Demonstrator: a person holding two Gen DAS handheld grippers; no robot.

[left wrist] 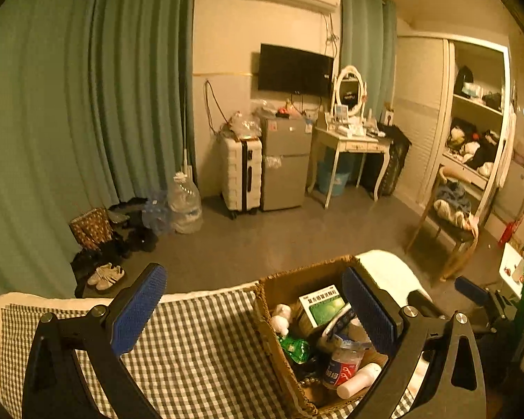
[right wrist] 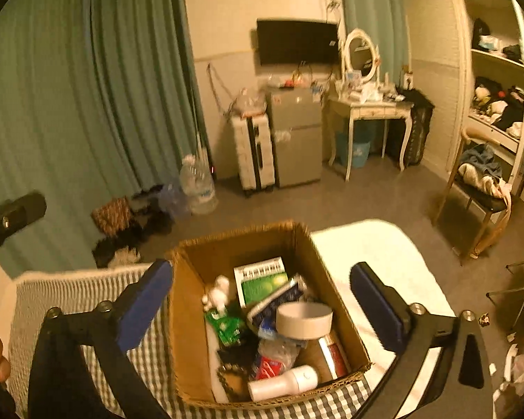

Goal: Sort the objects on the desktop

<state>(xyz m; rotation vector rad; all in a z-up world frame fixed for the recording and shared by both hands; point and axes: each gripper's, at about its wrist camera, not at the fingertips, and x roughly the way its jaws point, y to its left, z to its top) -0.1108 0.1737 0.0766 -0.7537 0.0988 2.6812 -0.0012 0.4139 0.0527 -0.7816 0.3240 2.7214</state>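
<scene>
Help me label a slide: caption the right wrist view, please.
Open right gripper poised above a cardboard box filled with sorted items, on a checked cloth.

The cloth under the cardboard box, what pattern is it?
Dark-and-white gingham check, clearest in the left wrist view.

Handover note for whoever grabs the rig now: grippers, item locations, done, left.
Left gripper: open, empty, above the checked cloth.
Right gripper: open, empty, over the cardboard box.
In the box: green medicine packet, tape roll, white bottle, green sachet, bead chain, more clutter.
Done: visible items are boxed.
Left: nothing loose shows on the cloth; check out-of-frame areas.
</scene>
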